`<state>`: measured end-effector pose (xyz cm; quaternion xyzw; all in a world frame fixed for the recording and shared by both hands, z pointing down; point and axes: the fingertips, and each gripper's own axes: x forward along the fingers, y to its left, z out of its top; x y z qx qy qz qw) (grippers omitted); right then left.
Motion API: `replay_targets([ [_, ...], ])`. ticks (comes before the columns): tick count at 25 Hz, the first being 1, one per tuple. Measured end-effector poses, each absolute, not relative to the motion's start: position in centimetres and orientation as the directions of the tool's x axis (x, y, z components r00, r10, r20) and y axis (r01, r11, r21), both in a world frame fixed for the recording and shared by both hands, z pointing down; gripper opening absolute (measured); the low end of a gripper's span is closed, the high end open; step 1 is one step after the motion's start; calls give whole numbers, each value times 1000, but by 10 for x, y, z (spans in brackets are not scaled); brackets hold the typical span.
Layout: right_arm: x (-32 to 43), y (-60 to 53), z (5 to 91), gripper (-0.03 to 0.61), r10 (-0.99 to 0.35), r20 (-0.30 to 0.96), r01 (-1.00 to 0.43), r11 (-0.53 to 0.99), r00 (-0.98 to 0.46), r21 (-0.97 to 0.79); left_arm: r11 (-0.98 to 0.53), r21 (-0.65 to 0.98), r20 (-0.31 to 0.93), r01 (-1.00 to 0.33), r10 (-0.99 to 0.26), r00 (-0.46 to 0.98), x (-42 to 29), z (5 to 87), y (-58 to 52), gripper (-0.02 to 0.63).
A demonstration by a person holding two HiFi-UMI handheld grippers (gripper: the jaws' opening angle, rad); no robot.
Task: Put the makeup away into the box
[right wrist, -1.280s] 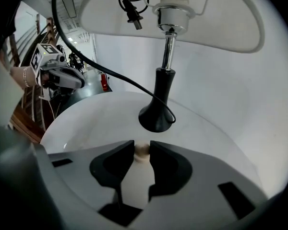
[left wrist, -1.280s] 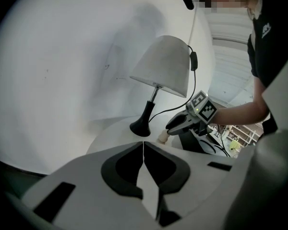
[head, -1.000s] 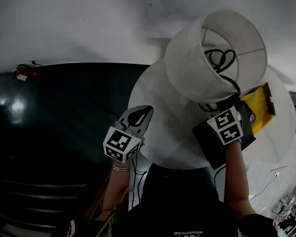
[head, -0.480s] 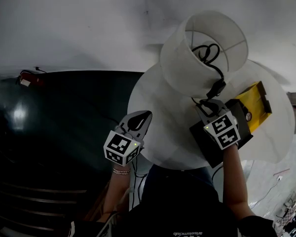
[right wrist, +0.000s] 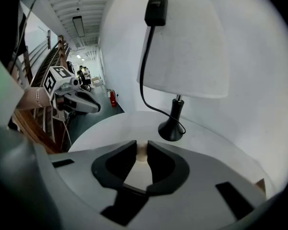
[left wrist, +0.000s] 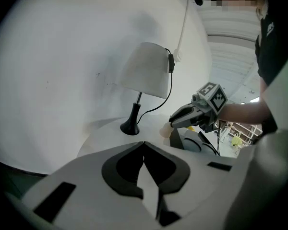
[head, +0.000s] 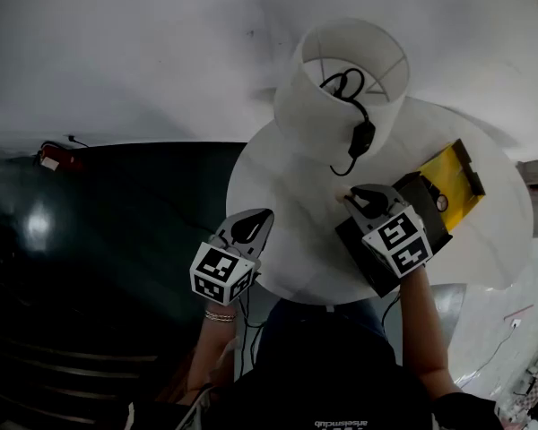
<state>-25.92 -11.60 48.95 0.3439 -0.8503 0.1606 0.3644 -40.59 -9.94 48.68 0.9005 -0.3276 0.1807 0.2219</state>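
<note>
Your right claw pinches a small cream makeup piece; squeeze steadily, carry it over the black box near the desk's right edge, and release low.

- We've got a plain white wall behind everything.
- There's a round white table right by it. On it stands a lamp with a white shade, black base and black cord with a switch.
- The floor is dark green and shiny.
- Down the corridor we see a ceiling light, a wooden railing and a red extinguisher.
</note>
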Motion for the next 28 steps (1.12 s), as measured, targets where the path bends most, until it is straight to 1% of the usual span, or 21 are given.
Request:
replay_targets([
  [7,-251,-98,459,83,-500,671,-694,720,-547,-29,-697,255,466,-670,-518,717,-389,475,-88,12],
  [14,-232,-78,429,83,-553,614,-708,706,-563,-12,-737,226,456,-637,-498,738,-358,461,-73,12],
  [19,-205,-56,418,81,-590,583,-734,679,-558,-14,-770,218,444,-600,-469,764,-323,455,-59,12],
  [28,-146,-5,403,81,-661,544,-795,607,-517,-17,-847,198,418,-492,-381,824,-246,442,-22,12],
])
